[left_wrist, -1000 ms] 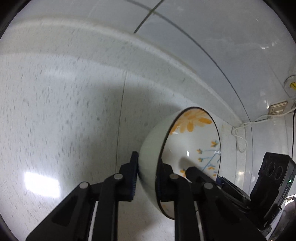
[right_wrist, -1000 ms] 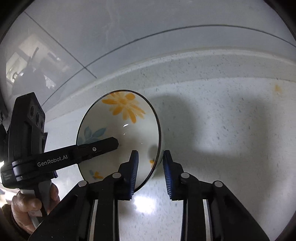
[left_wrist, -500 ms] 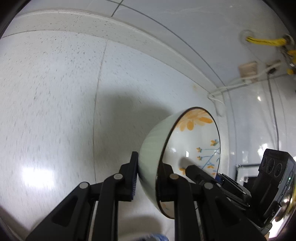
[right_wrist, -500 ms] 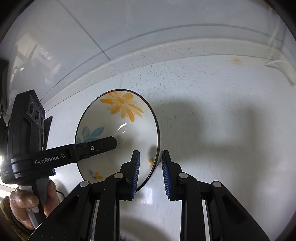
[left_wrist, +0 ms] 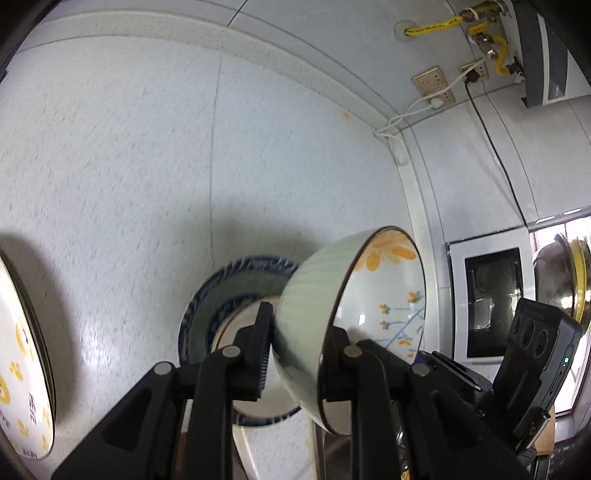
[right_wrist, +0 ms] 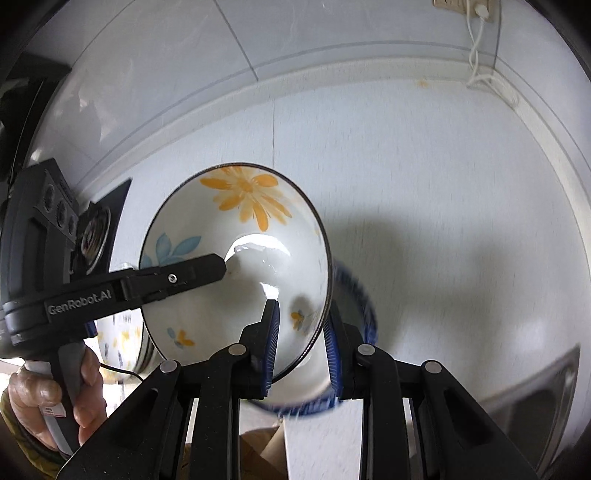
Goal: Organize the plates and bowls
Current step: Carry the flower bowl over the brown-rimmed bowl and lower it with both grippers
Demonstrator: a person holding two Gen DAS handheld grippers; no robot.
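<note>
Showing orange flowers, the bowl (right_wrist: 236, 266) tilts sideways.

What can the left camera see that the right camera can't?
Only the left view shows the yellow hose, the window and a second dish at the left edge. Only the right view shows the hand and the stove burner. Both show the bowl held by the left gripper and the right gripper, and the blue plate behind it.

Bare speckled countertop (left_wrist: 110, 166) lies open ahead toward the backsplash. A blue-rimmed plate (left_wrist: 236, 284) sits directly behind the held flowered bowl (right_wrist: 236, 273) — another yellow-patterned plate (left_wrist: 22, 354) crowds the left edge, a white cable (left_wrist: 391, 140) the far corner.
</note>
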